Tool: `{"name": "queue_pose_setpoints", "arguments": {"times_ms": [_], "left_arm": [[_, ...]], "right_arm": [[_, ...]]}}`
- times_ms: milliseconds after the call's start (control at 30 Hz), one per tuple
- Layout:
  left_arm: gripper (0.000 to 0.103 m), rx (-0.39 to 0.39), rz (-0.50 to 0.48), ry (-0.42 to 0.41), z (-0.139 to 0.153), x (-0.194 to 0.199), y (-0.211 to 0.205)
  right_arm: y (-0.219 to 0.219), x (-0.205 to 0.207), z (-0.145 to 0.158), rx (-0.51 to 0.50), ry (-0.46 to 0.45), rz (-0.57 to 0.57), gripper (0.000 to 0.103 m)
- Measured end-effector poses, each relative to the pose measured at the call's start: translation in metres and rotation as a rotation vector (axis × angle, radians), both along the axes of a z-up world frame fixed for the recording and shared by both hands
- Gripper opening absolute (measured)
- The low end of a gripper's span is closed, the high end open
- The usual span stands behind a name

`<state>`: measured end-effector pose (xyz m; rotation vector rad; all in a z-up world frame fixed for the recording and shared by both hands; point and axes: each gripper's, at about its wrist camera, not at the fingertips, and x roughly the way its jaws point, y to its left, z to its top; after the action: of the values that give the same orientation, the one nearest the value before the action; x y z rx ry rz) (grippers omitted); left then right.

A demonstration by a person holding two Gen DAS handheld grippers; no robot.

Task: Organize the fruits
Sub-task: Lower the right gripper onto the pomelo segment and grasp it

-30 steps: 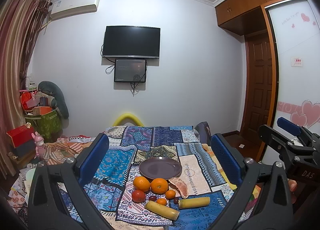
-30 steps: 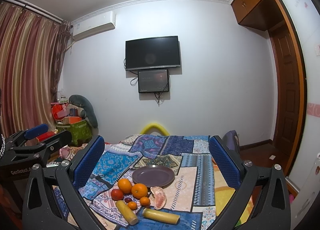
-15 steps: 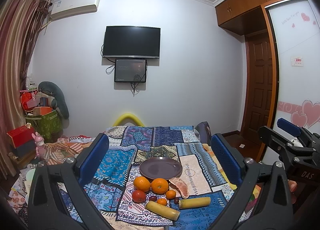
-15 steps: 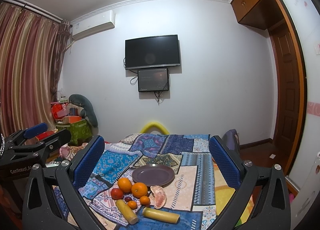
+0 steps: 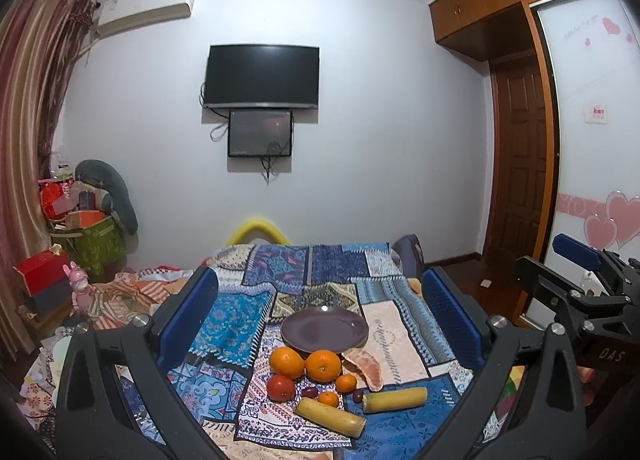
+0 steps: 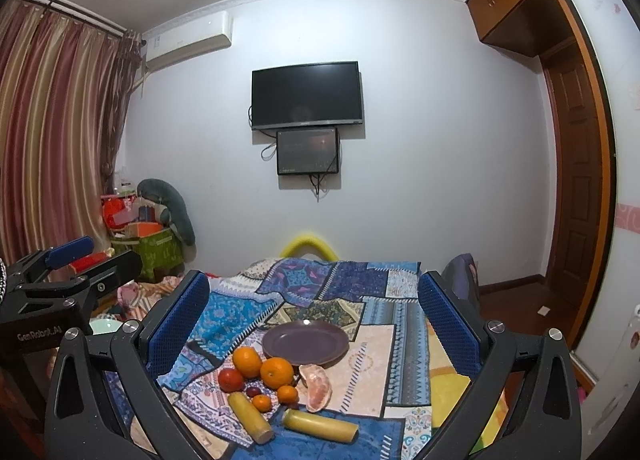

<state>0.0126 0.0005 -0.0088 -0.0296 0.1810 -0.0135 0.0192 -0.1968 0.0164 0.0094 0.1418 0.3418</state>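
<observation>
An empty purple plate [image 5: 324, 330] [image 6: 305, 342] lies on a patchwork cloth [image 5: 348, 268]. In front of it sit two oranges [image 5: 286, 362] [image 6: 277, 372], a red fruit [image 5: 281, 387] [image 6: 231, 379], two small tangerines [image 5: 346, 383] [image 6: 287, 393], dark plums [image 5: 310, 392], a peeled pomelo piece [image 5: 366, 366] [image 6: 317, 386] and two yellow peeled banana pieces [image 5: 330, 417] [image 6: 320, 425]. My left gripper [image 5: 320, 320] is open and empty, above and short of the fruit. My right gripper [image 6: 312, 320] is open and empty too.
The right gripper shows at the right edge of the left wrist view [image 5: 580, 292]; the left one shows at the left of the right wrist view [image 6: 60, 292]. Boxes and a green bin [image 5: 92, 244] stand at the left. A wooden door [image 5: 516, 164] is at the right.
</observation>
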Motion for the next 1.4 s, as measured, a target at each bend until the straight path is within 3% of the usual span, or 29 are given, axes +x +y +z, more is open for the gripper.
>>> {"name": "queue_pose_setpoints", "arguments": {"times_ms": [300,433,633,967,1400], "left_arm": [[0.099,-0.010,0.003,0.134,-0.030,0.037,0.018],[0.088,-0.016,0.000,0.231,-0.049,0.060,0.024],[0.080,-0.016,-0.001,0.359,-0.082,0.092,0.031],[0.060,-0.053,-0.020,0.560,-0.137,0.148,0.048],[0.059,-0.037,-0.053,0.753,-0.196,0.200,0.059]], "right_arm": [[0.002,0.032,-0.033,-0.046,0.117,0.042,0.103],[-0.002,0.053,-0.052,-0.072,0.205,0.045,0.090],[-0.006,0.077,-0.075,-0.099,0.324,0.074,0.070],[0.004,0.118,-0.113,-0.163,0.459,0.122,0.051],[0.026,0.175,-0.159,-0.191,0.624,0.172,0.050]]}}
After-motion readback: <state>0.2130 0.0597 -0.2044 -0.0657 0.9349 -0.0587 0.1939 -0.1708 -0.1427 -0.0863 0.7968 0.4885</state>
